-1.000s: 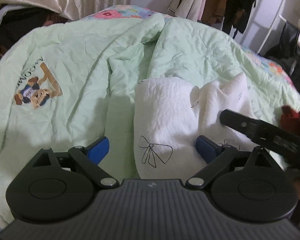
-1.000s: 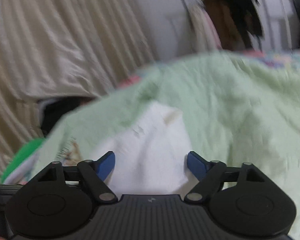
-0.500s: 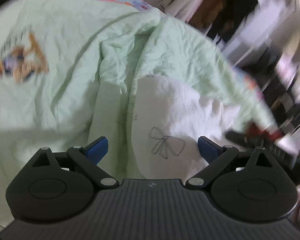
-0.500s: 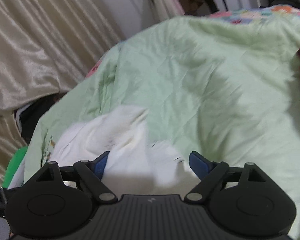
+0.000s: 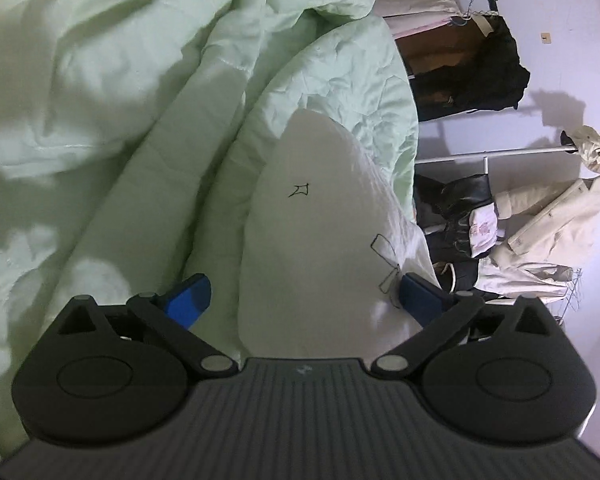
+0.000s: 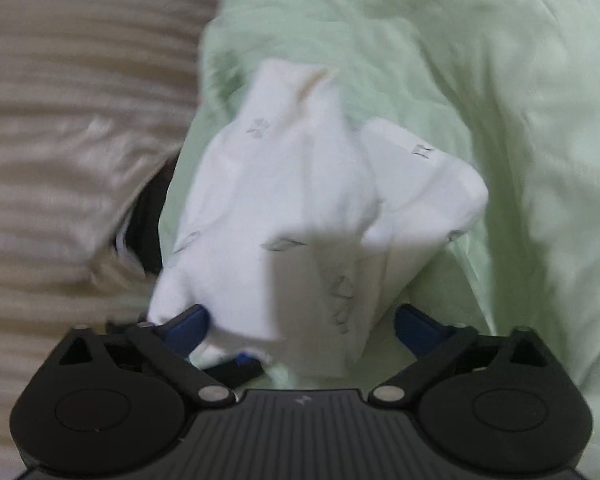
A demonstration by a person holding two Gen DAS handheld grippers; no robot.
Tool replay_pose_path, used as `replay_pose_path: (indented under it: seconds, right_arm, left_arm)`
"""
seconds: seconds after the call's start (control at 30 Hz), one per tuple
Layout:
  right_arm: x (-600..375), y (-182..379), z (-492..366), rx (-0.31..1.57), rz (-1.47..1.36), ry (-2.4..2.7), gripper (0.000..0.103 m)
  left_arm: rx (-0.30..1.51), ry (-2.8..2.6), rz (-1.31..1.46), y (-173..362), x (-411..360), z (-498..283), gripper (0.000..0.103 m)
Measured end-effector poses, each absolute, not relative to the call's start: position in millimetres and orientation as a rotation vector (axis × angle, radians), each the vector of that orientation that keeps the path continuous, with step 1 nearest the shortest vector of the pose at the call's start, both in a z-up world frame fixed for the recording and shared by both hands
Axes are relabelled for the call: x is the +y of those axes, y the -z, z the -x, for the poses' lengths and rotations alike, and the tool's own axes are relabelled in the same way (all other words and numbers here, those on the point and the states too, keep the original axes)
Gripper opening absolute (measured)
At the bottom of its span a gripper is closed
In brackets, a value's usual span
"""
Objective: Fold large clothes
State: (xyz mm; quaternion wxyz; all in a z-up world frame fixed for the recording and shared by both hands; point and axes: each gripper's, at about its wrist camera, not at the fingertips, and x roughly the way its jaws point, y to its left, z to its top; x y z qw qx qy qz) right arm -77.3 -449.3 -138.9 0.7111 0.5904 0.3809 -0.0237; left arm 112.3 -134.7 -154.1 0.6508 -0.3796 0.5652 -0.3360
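Observation:
A white garment (image 5: 320, 220) with small black bow prints lies bunched on a pale green quilt (image 5: 120, 100). My left gripper (image 5: 304, 300) hovers low over its near end. Its jaws are opening wide, the cloth lies between the blue pads (image 5: 188, 300), and neither pad presses on it. In the right wrist view the same white garment (image 6: 300, 208) is heaped on the quilt (image 6: 520, 120). My right gripper (image 6: 302, 326) is just above its near edge with its jaws opening. A fold drapes by the left pad (image 6: 188, 326) but is not pinched.
A beige striped curtain (image 6: 60, 120) hangs to the left in the right wrist view, with a dark gap below it. In the left wrist view a clothes rack (image 5: 464, 64) holds dark coats, and a cream jacket (image 5: 540, 232) hangs by the white wall.
Both views have rolled and dropped closer to the white garment. Both pairs of fingers stand wider apart, the right clearly so. The garment now fills the space ahead of the right gripper.

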Motion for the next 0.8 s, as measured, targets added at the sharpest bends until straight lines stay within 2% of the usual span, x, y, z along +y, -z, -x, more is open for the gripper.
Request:
replay_pose_path:
  seconds: [0.27,0.4,0.53,0.6,0.67,0.7,0.8]
  right_arm:
    - [-456,154,62,0.669,-1.395,0.118,0.103]
    - [-464,170,74,0.639,-1.575,0.096,0.103]
    - [-469,171,107,0.591,-1.687,0.079,0.103]
    - [-472,174,112,0.592,-1.737,0.054,0.103]
    - [-473,178,106,0.621,-1.757,0.034,0.103]
    - [-474,180,102,0.635,-1.76,0.041,0.103]
    - [-472,187,97,0.607,-1.769,0.08,0.103]
  left_arm:
    - [1.291,0.758,0.818,148,-154,-128,0.103]
    - [1.318,0.775,0.811,148,-159,-132,0.095]
    - [1.315,0.761,0.82,152,-152,-132,0.093]
    - [1.299,0.799,0.825,154,-147,-129,0.076]
    - [1.271,0.852,0.81,151,-144,-125,0.068]
    - [1.257,0.872,0.795,150,-143,-122,0.065]
    - [1.244,0.885,0.784,150,-141,-120,0.064]
